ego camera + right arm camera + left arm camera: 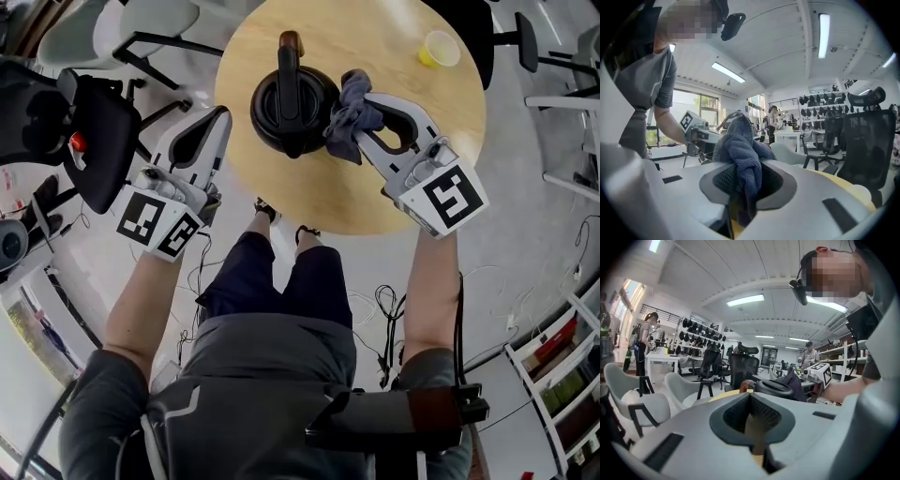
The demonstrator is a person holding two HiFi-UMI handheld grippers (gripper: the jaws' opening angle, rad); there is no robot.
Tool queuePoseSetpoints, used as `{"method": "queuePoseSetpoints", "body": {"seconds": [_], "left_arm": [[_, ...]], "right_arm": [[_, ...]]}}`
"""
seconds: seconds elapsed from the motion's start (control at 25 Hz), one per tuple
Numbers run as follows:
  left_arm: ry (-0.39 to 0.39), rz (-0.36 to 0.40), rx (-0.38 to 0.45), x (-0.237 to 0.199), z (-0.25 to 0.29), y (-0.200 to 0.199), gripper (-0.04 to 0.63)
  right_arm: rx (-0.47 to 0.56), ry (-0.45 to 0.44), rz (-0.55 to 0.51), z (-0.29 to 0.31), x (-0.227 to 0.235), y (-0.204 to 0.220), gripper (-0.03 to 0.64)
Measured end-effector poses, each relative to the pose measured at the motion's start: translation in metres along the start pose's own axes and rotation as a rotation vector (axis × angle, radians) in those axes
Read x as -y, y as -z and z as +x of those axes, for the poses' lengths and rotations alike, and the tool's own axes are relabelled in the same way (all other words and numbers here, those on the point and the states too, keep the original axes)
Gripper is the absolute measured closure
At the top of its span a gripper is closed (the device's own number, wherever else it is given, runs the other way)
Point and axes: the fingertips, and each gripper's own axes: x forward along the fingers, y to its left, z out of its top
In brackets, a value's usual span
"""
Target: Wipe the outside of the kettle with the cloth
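A round wooden table (375, 202) is set in an open workroom, with office chairs (94, 131) ranged on the floor beside it. Nearest the person, just off the table's left edge, the left gripper (221, 116) is held with its jaws pressed together and nothing between them. Over the right part of the tabletop, the right gripper (366, 119) is seen with its jaws clamped on a bunched blue-grey cloth (345, 120), which is gripped by a fold and spills out ahead of the pads. The cloth is brought up against the right flank of the black kettle (291, 108), though firm contact cannot be confirmed. The kettle is stood upright near the middle of the table, its handle arched over the lid. Farther off, by the far right rim, a yellow cup (441, 49) is placed well apart.

The wiping itself is judged to be in hand, with only the right side reached. For the next move, the cloth must be kept against the wall and drawn round the body. The kettle may need to be steadied by the free gripper so that it is not pushed across the table.
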Motion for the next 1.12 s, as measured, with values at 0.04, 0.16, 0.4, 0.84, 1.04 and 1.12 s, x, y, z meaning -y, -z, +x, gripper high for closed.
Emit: {"method": "queuePoseSetpoints", "body": {"seconds": [0.04,0.16,0.4,0.84,1.04,1.12], "left_arm": [[0.0,0.0,0.002,0.0,0.0,-0.001,0.586],[-0.004,-0.003,0.002,-0.002,0.003,0.002,0.586],[-0.005,-0.015,-0.006,-0.003,0.009,0.01,0.586],[-0.024,-0.032,-0.011,0.0,0.014,0.028,0.586],[-0.022,-0.036,-0.015,0.0,0.015,0.033,0.586],[-0.023,-0.037,-0.018,-0.001,0.014,0.034,0.586]], "right_arm": [[0.013,-0.017,-0.01,0.003,-0.001,-0.005,0.514],[0.044,-0.053,-0.013,0.01,0.001,-0.002,0.514],[0.141,-0.07,0.08,0.001,0.015,0.016,0.514],[-0.036,-0.031,0.131,0.018,0.026,0.106,0.515],[-0.135,0.003,0.102,0.025,0.029,0.132,0.515],[-0.167,0.02,0.077,0.027,0.029,0.137,0.515]]}}
